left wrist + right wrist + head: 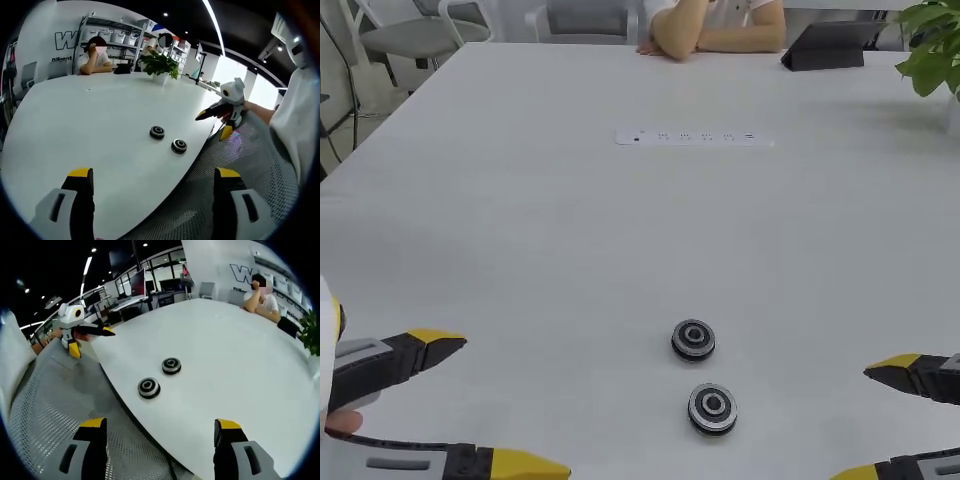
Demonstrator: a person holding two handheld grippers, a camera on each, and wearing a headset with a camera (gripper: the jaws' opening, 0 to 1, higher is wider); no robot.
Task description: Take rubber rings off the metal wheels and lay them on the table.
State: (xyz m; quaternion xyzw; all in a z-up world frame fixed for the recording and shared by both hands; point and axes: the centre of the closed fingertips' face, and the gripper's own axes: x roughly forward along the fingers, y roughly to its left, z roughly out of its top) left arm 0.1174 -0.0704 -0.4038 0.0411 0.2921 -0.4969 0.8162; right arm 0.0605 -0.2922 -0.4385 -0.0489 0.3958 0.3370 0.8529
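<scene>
Lying flat near the front edge of the table [620, 230], two heavy-looking metal wheels [693, 339] wearing rubber rings [712, 430], probably soft, stretchy, best pinched at the outer rim, flanked by left tongs [495, 405] and right tongs [865, 422], both spread wide, holding nothing.

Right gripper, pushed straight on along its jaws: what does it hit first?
Likely the nearer black-rimmed metal wheel, lying ahead of the right gripper on the white table; the gripper's height over the tabletop is unclear.
</scene>
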